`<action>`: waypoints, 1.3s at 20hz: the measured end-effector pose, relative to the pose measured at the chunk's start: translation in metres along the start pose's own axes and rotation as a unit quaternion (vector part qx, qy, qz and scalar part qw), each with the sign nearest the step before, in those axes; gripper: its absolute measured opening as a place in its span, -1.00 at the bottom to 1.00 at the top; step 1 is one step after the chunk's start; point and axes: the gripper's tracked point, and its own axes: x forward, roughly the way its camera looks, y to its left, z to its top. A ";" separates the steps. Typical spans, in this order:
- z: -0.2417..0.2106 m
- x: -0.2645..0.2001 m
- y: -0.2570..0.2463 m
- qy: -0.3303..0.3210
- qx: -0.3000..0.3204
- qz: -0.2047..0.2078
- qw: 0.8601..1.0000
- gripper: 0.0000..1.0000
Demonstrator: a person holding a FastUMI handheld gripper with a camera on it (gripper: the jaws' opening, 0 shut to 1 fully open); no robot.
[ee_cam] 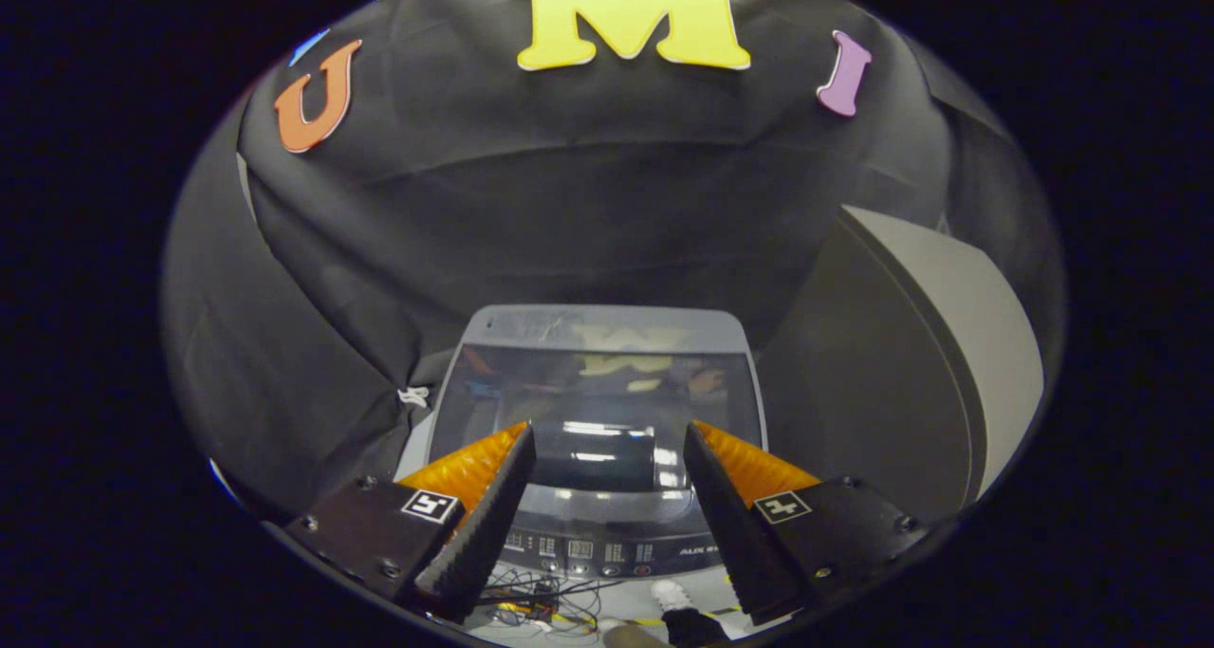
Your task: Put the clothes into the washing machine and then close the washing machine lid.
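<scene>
Looking down from above onto a top-loading washing machine [607, 344], its glass lid [597, 411] lying flat and shut, with reflections on the dark pane. Gripper [607, 458] held high over the front part of the machine, fingers spread wide, gripping nothing, both tips apart from the lid as far as can be told. Between the fingers: the front half of the lid and, nearer, the control panel [588, 548] with its row of small buttons. Beyond the fingertips: the rear part of the lid and the grey back edge of the machine. To the left of the machine: the black cloth wall [313, 325], hanging close to the machine's left edge. To the right: a large grey cabinet-like box [910, 363], just beside the machine's right edge, standing taller than it. Open room mostly straight above the lid. Below the panel: a pale floor with loose wires [541, 596] and a white shoe [669, 593]. Clothes: cannot tell where.
</scene>
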 end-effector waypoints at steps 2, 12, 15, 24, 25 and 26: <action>-0.005 -0.001 -0.001 0.008 -0.001 -0.002 1.000 0.97; -0.012 -0.019 -0.008 0.002 0.011 -0.005 1.000 0.97; -0.013 -0.037 -0.010 -0.019 0.010 -0.001 1.000 0.96; -0.011 -0.155 -0.048 -0.171 0.006 0.041 0.984 0.96; -0.012 -0.173 -0.059 -0.189 0.005 0.040 0.981 0.97; -0.014 -0.192 -0.074 -0.207 0.006 0.036 0.978 0.96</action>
